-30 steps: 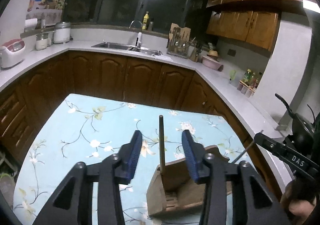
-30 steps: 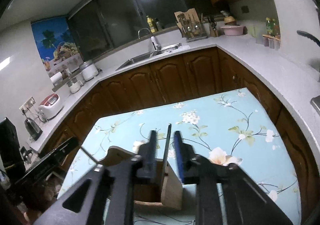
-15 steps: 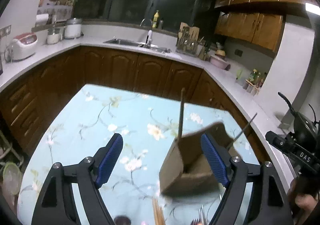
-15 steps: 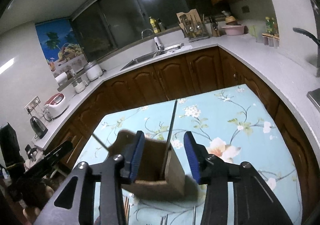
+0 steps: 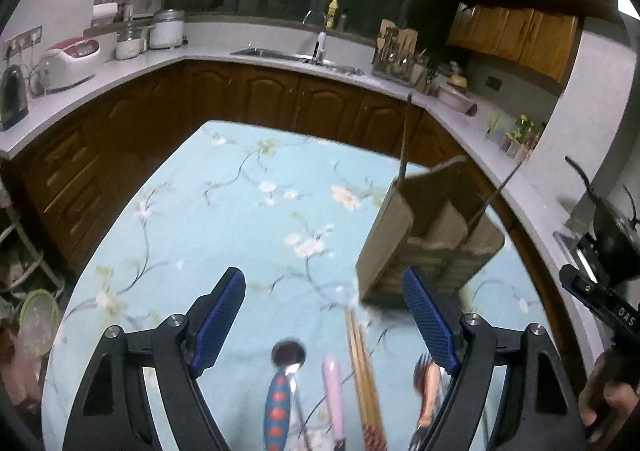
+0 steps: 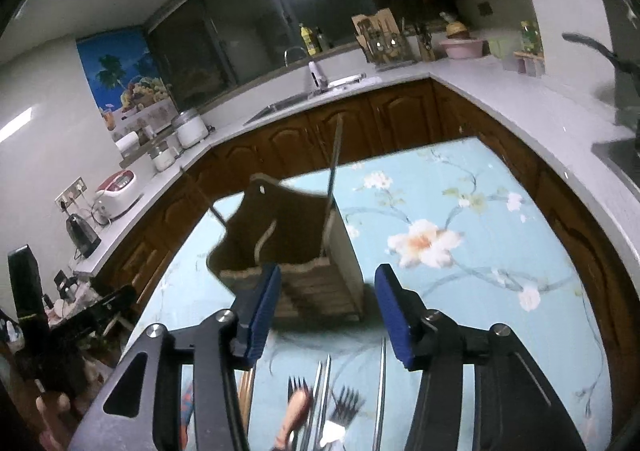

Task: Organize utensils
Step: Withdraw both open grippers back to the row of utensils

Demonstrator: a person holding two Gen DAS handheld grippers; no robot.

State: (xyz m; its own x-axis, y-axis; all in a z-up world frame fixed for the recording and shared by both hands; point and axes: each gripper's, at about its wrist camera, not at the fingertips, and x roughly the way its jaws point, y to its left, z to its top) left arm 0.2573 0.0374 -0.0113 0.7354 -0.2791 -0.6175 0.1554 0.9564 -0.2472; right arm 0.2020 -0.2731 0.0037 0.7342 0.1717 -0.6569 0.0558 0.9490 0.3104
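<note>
A wooden utensil holder (image 5: 432, 239) stands on the floral blue tablecloth (image 5: 240, 219), with a dark chopstick (image 5: 405, 139) and a thin metal stick upright in it; it also shows in the right wrist view (image 6: 296, 251). Loose utensils lie near the table's front edge: a patterned-handled spoon (image 5: 280, 391), a pink-handled piece (image 5: 334, 387), wooden chopsticks (image 5: 362, 371), forks (image 6: 344, 407) and metal chopsticks (image 6: 382, 387). My left gripper (image 5: 326, 321) is open and empty, left of the holder. My right gripper (image 6: 328, 311) is open and empty, just in front of the holder.
Wooden cabinets and a grey countertop (image 5: 120, 75) wrap around the table, with a sink (image 5: 296, 55), a rice cooker (image 5: 68, 59), a kettle (image 5: 12, 95) and a knife block (image 5: 394, 51). The other hand's gripper shows at the right edge (image 5: 600, 291).
Both grippers opened and pulled back from the holder, leaving a chopstick standing in it. The loose utensils at the table's front came into view.
</note>
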